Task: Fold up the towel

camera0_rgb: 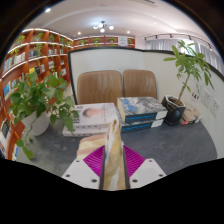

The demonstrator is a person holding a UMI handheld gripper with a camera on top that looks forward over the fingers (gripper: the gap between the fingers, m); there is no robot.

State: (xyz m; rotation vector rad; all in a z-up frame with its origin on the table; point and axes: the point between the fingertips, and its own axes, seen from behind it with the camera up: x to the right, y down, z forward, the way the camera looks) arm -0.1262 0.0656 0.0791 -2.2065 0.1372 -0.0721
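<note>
— Where's the towel (pixel 114 150)?

— Low centre of the frame, a beige strip pinched between my tongs (pixel 113 166) — both magenta pads (pixel 97 160) press on it, lifted off the grey bench (pixel 60 150), I judge to carry an edge over.

— And behind?

— Books (pixel 141 110), plants (pixel 190 70).

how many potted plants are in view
2. One potted plant stands at the table's left, beside the books; the other plant stands at the far right, beyond the book stack. More may be hidden.

Beige towel (pixel 113 150) pinched in gripper (pixel 113 163), books (pixel 141 110) and plants (pixel 38 98) beyond.
</note>
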